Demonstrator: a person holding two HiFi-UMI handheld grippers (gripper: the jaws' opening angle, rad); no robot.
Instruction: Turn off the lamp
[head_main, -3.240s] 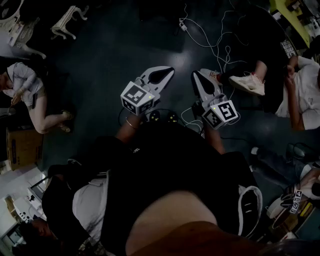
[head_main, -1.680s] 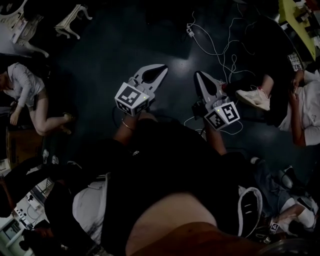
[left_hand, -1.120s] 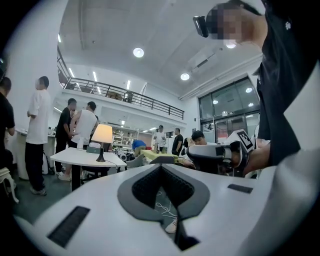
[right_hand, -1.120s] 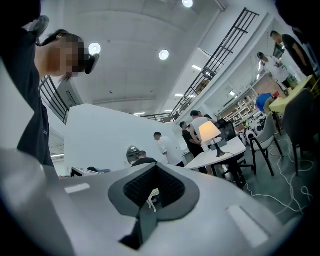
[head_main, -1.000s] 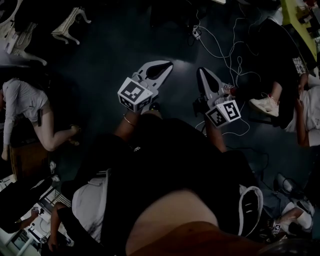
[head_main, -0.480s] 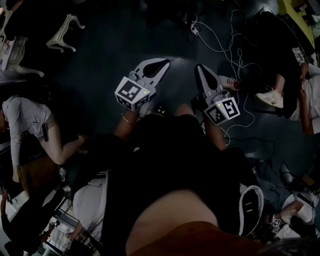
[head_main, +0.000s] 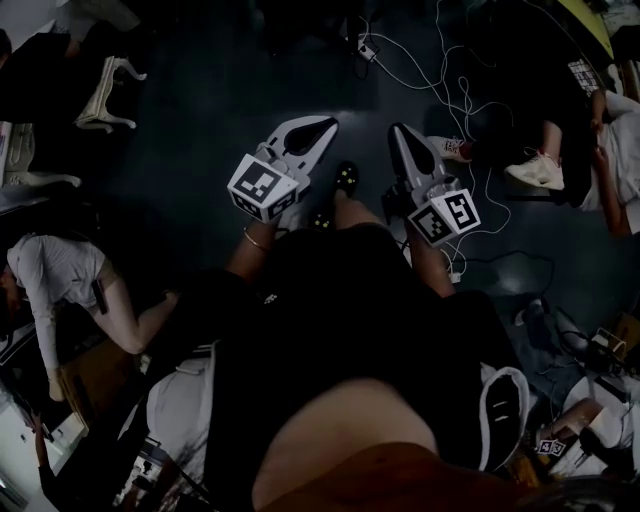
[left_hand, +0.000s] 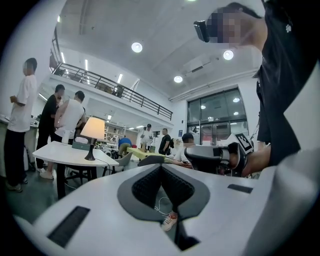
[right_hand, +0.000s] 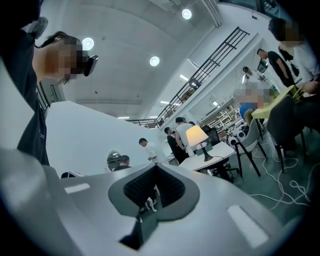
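lit lamp (left_hand: 93, 131) stands on a white table (left_hand: 60, 151). left gripper (left_hand: 162, 165) and right gripper (right_hand: 156, 164) are well apart from that table, jaws closed together, holding nothing.

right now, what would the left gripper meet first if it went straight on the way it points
Probably the grey chair back beyond the shut left gripper, depth unclear; the lamp stands left of that line.
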